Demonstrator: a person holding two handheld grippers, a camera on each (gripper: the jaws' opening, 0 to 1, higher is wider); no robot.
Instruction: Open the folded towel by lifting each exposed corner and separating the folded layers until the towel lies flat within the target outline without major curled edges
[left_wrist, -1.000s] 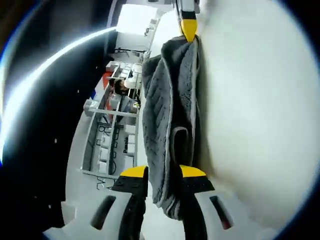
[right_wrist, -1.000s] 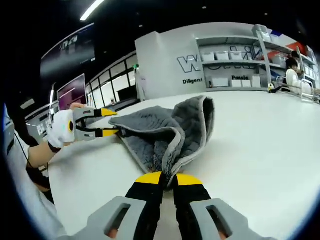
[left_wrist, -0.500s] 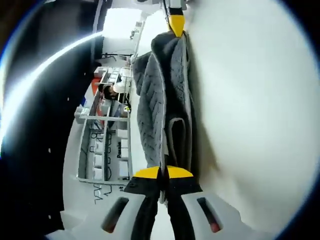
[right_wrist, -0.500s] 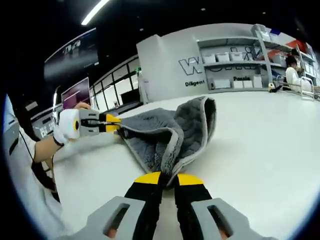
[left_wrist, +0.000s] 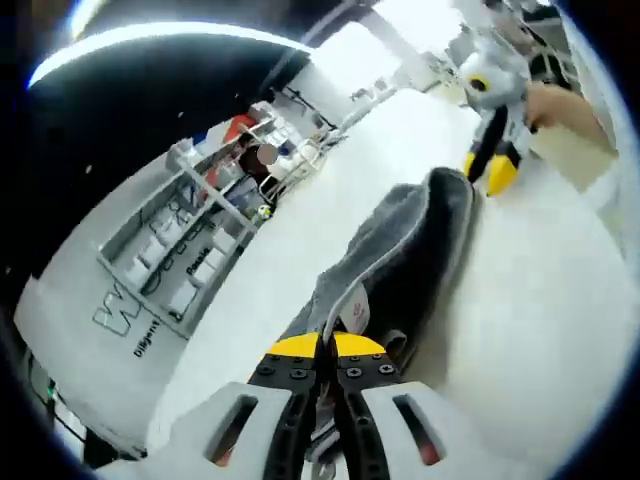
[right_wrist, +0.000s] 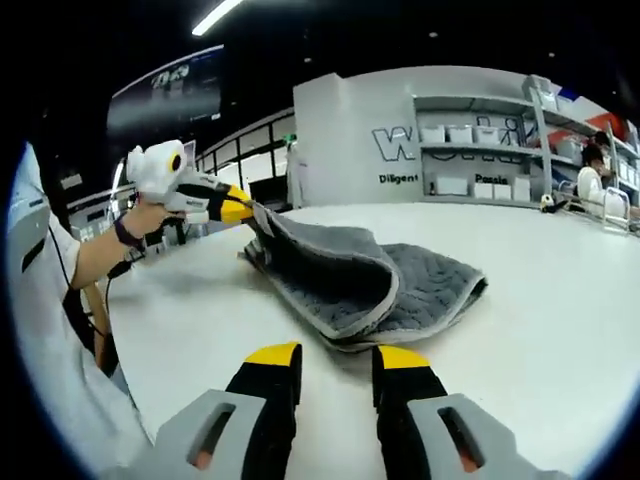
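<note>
While half a second ago right gripper pinched towel edge, jaws now spread, nothing between them: corner released, towel drops onto table just ahead of tips. Left gripper jaws pressed together on its corner, grey towel running forward from tips, lifted. From right gripper view, left gripper holds that corner high, up-left of own jaws. Fold peeling open; towel not flat yet, layers doubled.
</note>
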